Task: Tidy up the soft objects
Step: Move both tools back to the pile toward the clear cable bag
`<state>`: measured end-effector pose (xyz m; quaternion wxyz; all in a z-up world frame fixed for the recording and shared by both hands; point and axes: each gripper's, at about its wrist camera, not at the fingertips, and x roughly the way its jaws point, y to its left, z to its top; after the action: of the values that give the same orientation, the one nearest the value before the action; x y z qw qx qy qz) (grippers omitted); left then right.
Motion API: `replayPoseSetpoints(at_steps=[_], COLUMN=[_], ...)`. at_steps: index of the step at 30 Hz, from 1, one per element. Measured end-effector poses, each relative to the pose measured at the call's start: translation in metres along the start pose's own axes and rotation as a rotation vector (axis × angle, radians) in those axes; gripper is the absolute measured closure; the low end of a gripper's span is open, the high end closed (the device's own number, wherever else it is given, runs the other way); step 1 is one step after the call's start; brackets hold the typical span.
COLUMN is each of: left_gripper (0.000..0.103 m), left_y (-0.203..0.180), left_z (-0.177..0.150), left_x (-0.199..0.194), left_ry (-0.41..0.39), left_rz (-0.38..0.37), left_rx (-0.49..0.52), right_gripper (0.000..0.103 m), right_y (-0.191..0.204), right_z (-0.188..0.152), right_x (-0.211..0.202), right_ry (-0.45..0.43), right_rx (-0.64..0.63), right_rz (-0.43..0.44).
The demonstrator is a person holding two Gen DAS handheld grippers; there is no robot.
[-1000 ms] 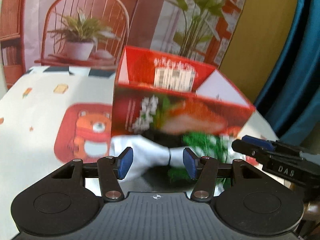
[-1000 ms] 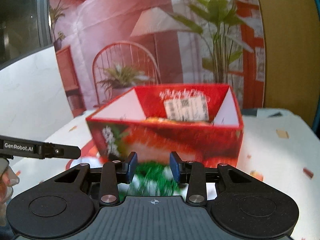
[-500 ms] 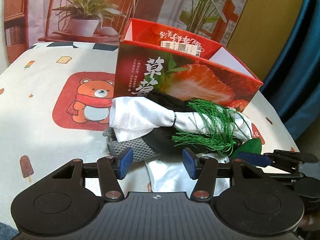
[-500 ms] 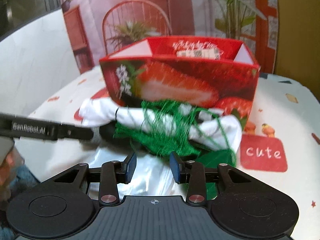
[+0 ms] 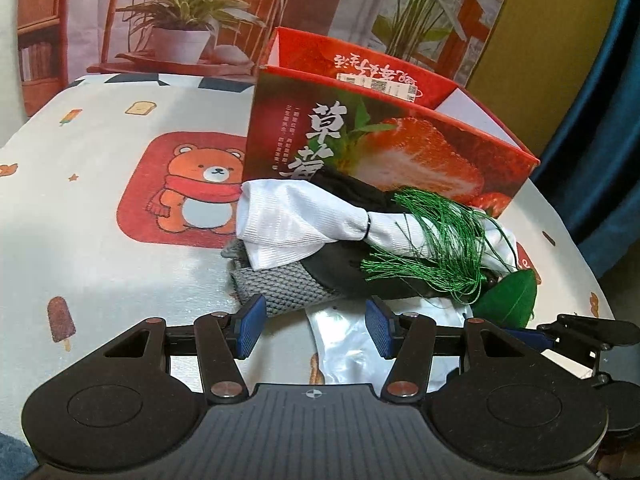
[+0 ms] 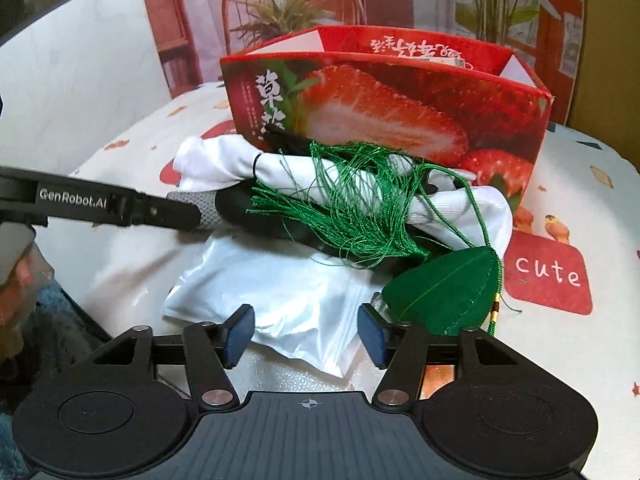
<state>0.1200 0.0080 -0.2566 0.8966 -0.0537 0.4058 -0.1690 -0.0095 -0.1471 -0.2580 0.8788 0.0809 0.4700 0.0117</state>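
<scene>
Two grippers: left gripper [image 5: 314,330] agape, marked GenRobot.AI; right gripper [image 6: 306,334] opening, empty; "cute" patch [image 6: 547,272]

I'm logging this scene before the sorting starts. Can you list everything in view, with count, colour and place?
Strawberry box: one, red, open top, behind the pile.
White cloth: one, tied with a black band, atop the pile.
Green tassel: one, draped over the cloth.
Green leaf: one, right front of the pile.
Black item: one, under the cloth.
Grey knit: one, left front.
Plastic bag: one, clear-white, nearest.
Tablecloth: one, white, bear print.
Left gripper: black, blue fingers, open.
Right gripper: black, opening over the bag.
</scene>
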Motion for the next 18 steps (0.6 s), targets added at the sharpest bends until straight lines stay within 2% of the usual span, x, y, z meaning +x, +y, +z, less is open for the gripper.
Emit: replayPoseSetpoints(at_steps=[6, 18], left_gripper=[0.046, 0.046], left_y=[0.001, 0.005], left_z=[-0.001, -0.001], left_x=[0.001, 0.003], left_ry=[-0.002, -0.004], left_rz=[-0.001, 0.004], left_rx=[0.0, -0.014], right_gripper=[0.041, 0.04], right_y=[0.004, 0.015], right_z=[-0.002, -0.006], right_x=[0.006, 0.02], right_ry=[0.044, 0.1], right_rx=[-0.029, -0.129], right_rz=[-0.009, -0.072])
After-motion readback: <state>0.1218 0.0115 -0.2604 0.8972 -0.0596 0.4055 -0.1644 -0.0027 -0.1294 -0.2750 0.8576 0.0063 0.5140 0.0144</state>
